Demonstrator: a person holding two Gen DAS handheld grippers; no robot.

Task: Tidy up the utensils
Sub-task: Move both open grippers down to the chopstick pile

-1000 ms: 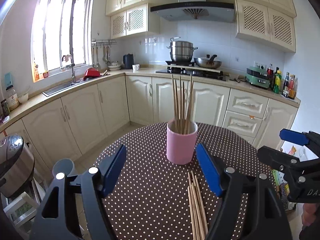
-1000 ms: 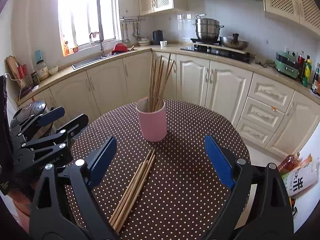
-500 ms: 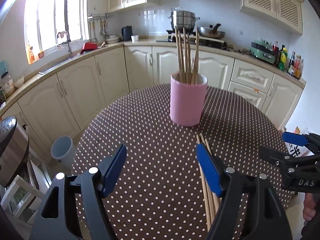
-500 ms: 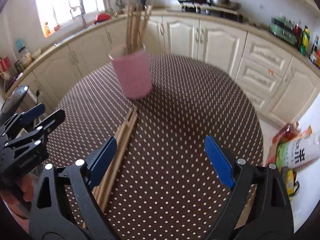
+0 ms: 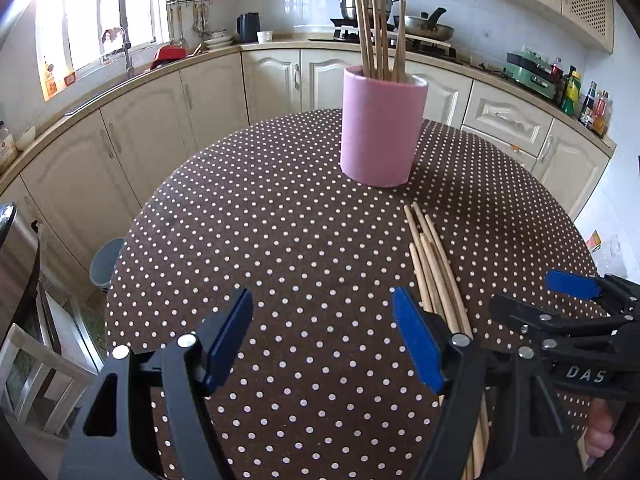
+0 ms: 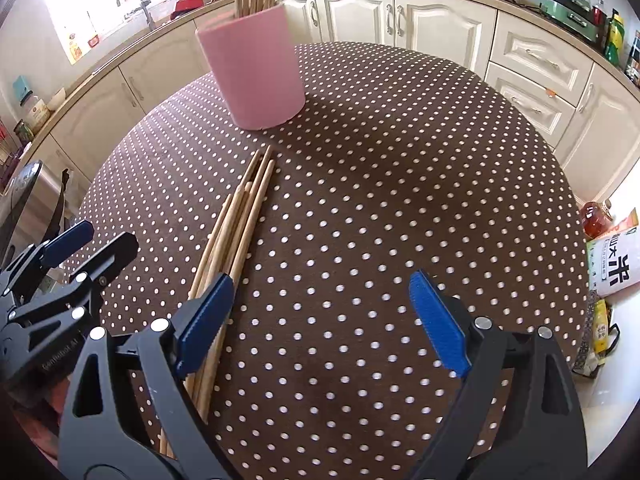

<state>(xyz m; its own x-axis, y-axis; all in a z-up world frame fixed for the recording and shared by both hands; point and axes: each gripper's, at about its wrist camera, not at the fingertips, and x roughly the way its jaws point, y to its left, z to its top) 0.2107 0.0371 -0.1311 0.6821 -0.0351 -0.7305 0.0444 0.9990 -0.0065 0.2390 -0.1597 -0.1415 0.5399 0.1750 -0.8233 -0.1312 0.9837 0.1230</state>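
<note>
A pink cylindrical holder stands on the far side of a round brown polka-dot table, with several wooden chopsticks upright in it. A loose bundle of chopsticks lies flat on the cloth in front of the holder. My left gripper hangs open above the cloth, the bundle just under and right of its right finger. My right gripper is open too, the bundle passing under its left finger. Each gripper shows at the edge of the other's view.
Cream kitchen cabinets curve behind the table, with a stove, pots and bottles on the counter. A grey bin and a metal appliance stand on the floor at left. Bags and a red bottle lie at right.
Both grippers have sunk toward the table and tipped further down. The holder and the lying chopsticks now look larger and closer. The jaws kept the same width.
</note>
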